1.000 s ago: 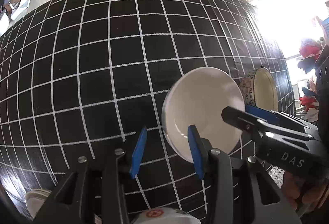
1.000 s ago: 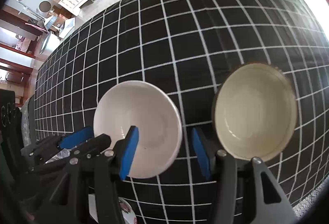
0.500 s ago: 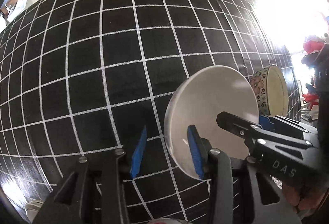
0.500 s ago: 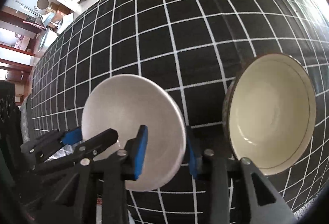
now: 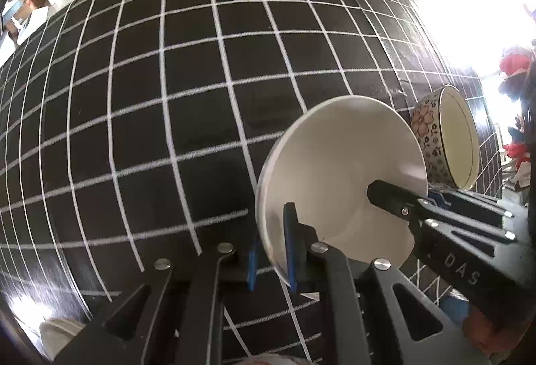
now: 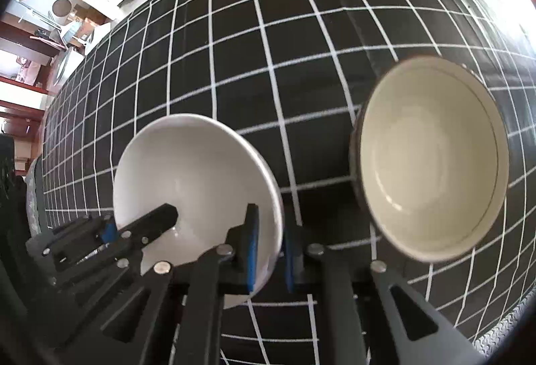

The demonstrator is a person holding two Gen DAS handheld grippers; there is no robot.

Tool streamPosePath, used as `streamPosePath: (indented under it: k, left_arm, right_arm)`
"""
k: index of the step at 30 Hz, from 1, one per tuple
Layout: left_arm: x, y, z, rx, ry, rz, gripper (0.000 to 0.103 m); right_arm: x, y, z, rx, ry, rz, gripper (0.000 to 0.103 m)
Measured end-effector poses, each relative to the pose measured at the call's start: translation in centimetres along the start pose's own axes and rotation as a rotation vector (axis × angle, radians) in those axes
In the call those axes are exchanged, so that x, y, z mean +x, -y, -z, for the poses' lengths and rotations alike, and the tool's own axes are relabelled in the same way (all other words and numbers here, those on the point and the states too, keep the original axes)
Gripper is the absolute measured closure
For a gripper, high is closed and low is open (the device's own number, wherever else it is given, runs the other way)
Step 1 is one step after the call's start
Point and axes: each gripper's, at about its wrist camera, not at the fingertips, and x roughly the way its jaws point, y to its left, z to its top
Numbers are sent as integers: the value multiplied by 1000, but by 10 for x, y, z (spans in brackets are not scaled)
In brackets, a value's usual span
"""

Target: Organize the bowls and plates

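**White bowl: held by two grippers at opposite rims**

White bowl [image 5: 338, 170]: plain, glossy, empty. It stands on a black tablecloth with a white grid [image 5: 167, 80], toward the near edge of the table, close beside the floral bowl. Whether its base rests on the cloth or is just clear of it cannot be told.

Left gripper [image 5: 272, 251]: points steeply down. Its blue pads [image 5: 288, 244] are drawn in narrow on the bowl's left rim, one inside the wall, one outside, pressing on it.

Right gripper [image 6: 269, 249]: also points steeply down. Jaws closing on the bowl's right rim; in the right wrist view the rim sits between the blue pads, one inside and one outside, and they appear to press on it. Seen from the left wrist view, this gripper [image 5: 432, 197] reaches in over the bowl's far rim and carries the letters "DAS".

Floral bowl [image 6: 432, 157]: cream inside with a thin dark line under the rim, flower pattern outside. It stands on the cloth to the right of the white bowl, free of both grippers.
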Motion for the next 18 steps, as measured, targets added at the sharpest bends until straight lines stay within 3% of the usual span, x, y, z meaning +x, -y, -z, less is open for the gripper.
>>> streamPosePath:
  k: [6,18]
  left_arm:
    - [-18,11,30,3,16,-11,91]
    - [-98,-4,114,-30,122,3,91]
  right_arm:
    - [-21,-7,25,3,13,-6,87]
    - [-83,-43,77,-76,97,-12,87]
